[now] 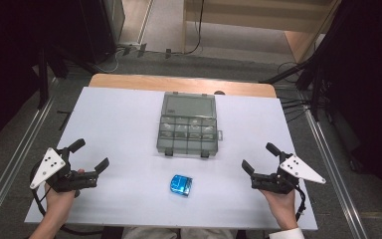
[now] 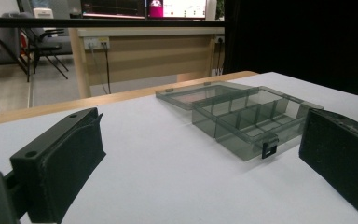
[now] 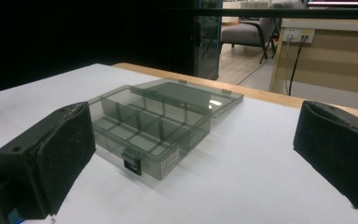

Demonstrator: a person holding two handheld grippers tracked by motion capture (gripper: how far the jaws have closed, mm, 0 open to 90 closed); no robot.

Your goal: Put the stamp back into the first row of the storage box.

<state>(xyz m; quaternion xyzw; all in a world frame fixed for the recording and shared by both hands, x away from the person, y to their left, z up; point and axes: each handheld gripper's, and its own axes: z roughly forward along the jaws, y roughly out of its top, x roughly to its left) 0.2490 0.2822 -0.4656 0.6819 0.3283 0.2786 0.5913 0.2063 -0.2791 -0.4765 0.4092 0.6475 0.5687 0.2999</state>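
Jaws wide and empty on the left gripper (image 1: 90,154) and right gripper (image 1: 257,156); blue object (image 1: 181,185) lies near, between them. In both gripper views the open organizer box (image 2: 247,116) looks light; a nudge could slide it.

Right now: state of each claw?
Left claw: open, holding nothing, resting on the table.
Right claw: open, holding nothing.
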